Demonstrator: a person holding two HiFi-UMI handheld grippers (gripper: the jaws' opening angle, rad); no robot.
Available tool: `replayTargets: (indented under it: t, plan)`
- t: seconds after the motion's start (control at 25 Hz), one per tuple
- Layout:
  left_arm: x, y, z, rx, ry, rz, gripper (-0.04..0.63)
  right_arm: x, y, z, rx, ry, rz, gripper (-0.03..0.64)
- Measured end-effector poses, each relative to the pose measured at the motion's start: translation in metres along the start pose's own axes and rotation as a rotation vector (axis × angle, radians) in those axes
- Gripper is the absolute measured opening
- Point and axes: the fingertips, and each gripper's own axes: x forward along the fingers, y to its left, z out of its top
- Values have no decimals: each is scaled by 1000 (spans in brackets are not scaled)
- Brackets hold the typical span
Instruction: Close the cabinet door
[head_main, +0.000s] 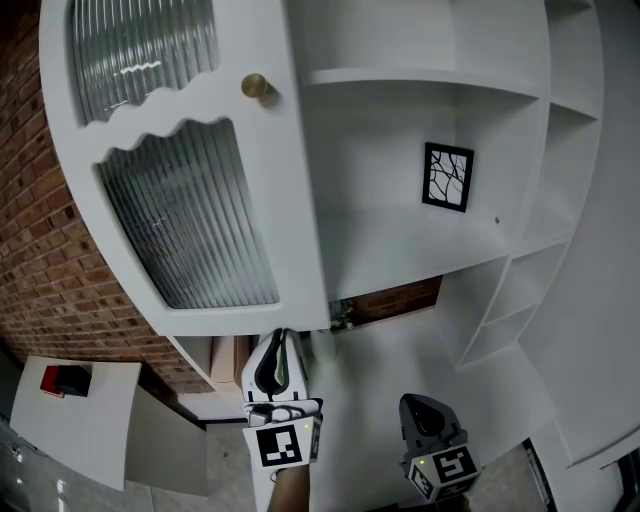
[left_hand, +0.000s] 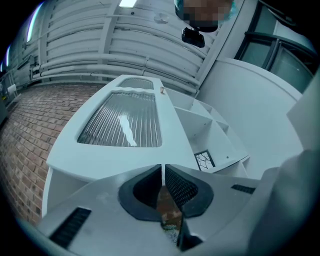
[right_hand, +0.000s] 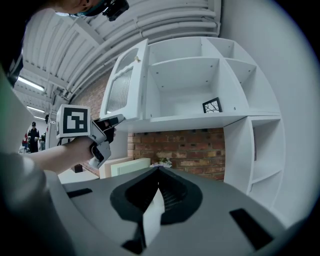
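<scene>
The white cabinet door (head_main: 180, 215) stands swung open, with ribbed glass panes and a brass knob (head_main: 254, 86). It also shows in the left gripper view (left_hand: 120, 120) and the right gripper view (right_hand: 125, 87). My left gripper (head_main: 283, 335) points up just under the door's lower corner, its jaws closed to a thin slit with nothing between them (left_hand: 162, 166). From the right gripper view the left gripper (right_hand: 120, 117) sits right at that corner; I cannot tell if it touches. My right gripper (head_main: 418, 400) hangs lower and to the right, jaws together and empty (right_hand: 159, 169).
The open cabinet (head_main: 400, 80) holds a small framed picture (head_main: 447, 177) on its shelf. Narrow side shelves (head_main: 510, 300) stand at the right. A brick wall (head_main: 40, 230) runs behind at the left. Below left, a red object (head_main: 65, 380) lies on a white table (head_main: 75, 440).
</scene>
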Motion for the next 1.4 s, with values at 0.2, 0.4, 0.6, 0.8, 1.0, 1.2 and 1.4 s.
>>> replayTargets:
  t: [0.2, 0.4, 0.6, 0.8, 1.0, 1.2, 1.4]
  plan:
    - [6, 5, -4, -4, -1, 2, 23, 7, 0, -4, 3, 10, 2, 0]
    - [11, 8, -6, 3, -6, 3, 20, 12, -5, -7, 8, 18, -1, 0]
    - [16, 10, -11, 5, -3, 7, 18, 16, -6, -10, 7, 20, 6, 0]
    - [21, 13, -13, 11, -5, 13, 18, 15, -10, -10, 11, 20, 6, 0]
    - [22, 13, -12, 2, -13, 17, 15, 10, -13, -9, 21, 14, 0, 0]
    - [20, 13, -13, 2, 28, -8, 17, 5, -13, -4, 54, -12, 3, 0]
    - [0, -3, -24, -55, 96, -54, 17, 1, -8, -4, 66, -11, -16, 0]
